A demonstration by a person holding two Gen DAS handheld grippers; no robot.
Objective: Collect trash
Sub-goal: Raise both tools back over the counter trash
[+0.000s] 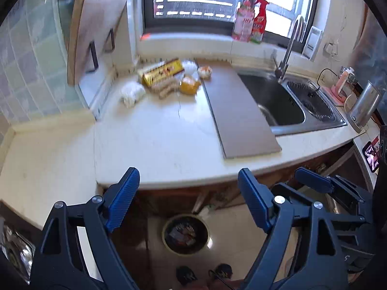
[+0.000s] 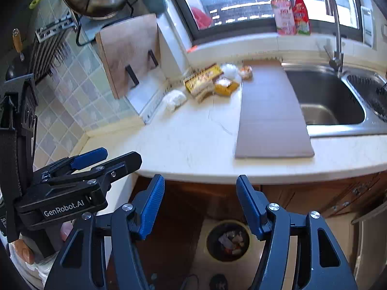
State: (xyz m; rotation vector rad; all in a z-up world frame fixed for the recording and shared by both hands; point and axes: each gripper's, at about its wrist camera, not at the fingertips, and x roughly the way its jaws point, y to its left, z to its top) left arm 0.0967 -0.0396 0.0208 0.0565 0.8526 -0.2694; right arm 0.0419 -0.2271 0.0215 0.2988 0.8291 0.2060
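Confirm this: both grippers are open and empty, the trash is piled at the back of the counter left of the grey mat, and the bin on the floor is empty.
Not quite. The bin is not empty: the right wrist view shows wrappers and scraps inside it. The rest holds: the left gripper and right gripper are open and empty, and the trash is piled at the back of the counter, left of the grey mat.

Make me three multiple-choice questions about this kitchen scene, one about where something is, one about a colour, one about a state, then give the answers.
1. Where does the trash pile lie?
A. in the sink
B. at the back of the counter, left of the grey mat
C. on the floor

2. What colour are the gripper pads?
A. blue
B. red
C. white

3. How is the left gripper?
A. shut on a box
B. shut, empty
C. open, empty

Answers: B, wrappers sit beside the grey mat; A, blue pads show; C, fingers spread with nothing between; the right gripper likewise.
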